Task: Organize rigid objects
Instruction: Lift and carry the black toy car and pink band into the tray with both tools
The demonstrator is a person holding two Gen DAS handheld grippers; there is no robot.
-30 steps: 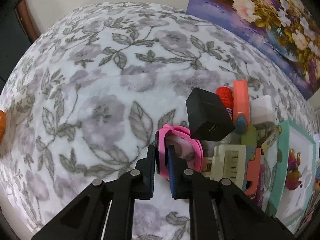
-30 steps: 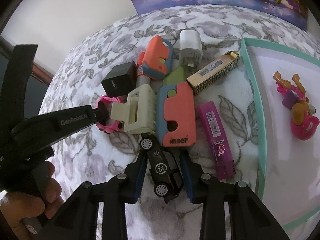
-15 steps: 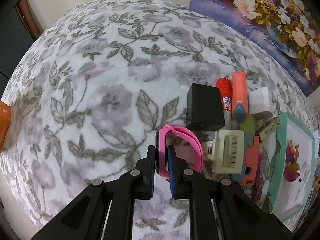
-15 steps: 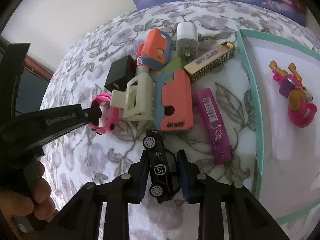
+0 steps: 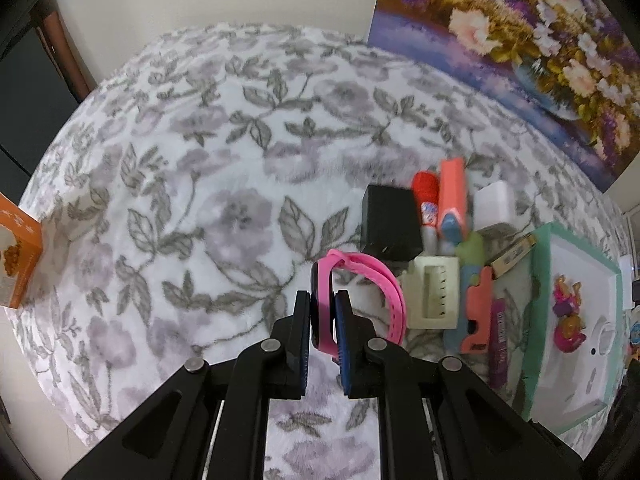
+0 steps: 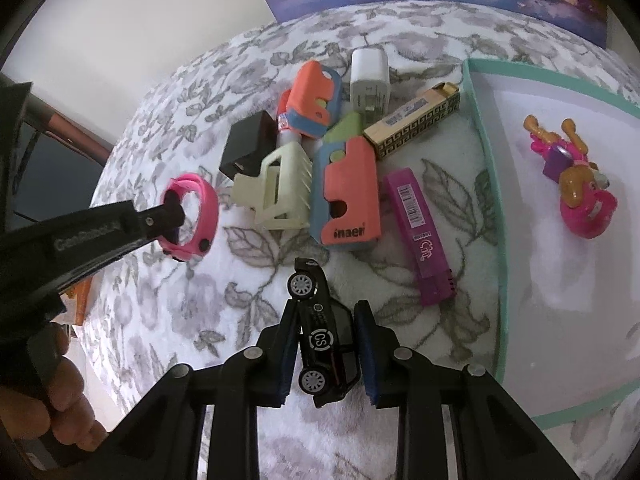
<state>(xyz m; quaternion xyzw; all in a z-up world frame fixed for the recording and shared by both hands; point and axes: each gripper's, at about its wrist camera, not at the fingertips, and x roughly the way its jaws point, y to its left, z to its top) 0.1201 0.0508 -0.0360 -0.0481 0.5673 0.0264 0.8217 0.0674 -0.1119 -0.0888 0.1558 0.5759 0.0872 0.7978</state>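
Note:
My left gripper [image 5: 323, 320] is shut on a pink wristwatch [image 5: 360, 292] and holds it lifted above the floral blanket; from the right wrist view the same watch [image 6: 196, 216] hangs off to the left, clear of the pile. A black toy car [image 6: 326, 332] is pinched between the blue pads of my right gripper [image 6: 326, 344], nose pointing away. The teal-rimmed white tray [image 6: 486, 168] lies to the right, with a pink figure toy [image 6: 576, 184] in it.
On the blanket sits a pile: black charger [image 6: 246, 144], cream hair clip [image 6: 280, 188], orange-and-blue cutters [image 6: 348, 196], white adapter [image 6: 370, 80], gold box [image 6: 412, 124], purple lighter [image 6: 420, 236]. An orange box [image 5: 18, 252] stands at the far left. A flower painting [image 5: 520, 52] leans behind.
The left gripper has lifted the pink watch up and away from the pile. The right gripper's pads have drawn in onto the black car, which has shifted slightly toward me.

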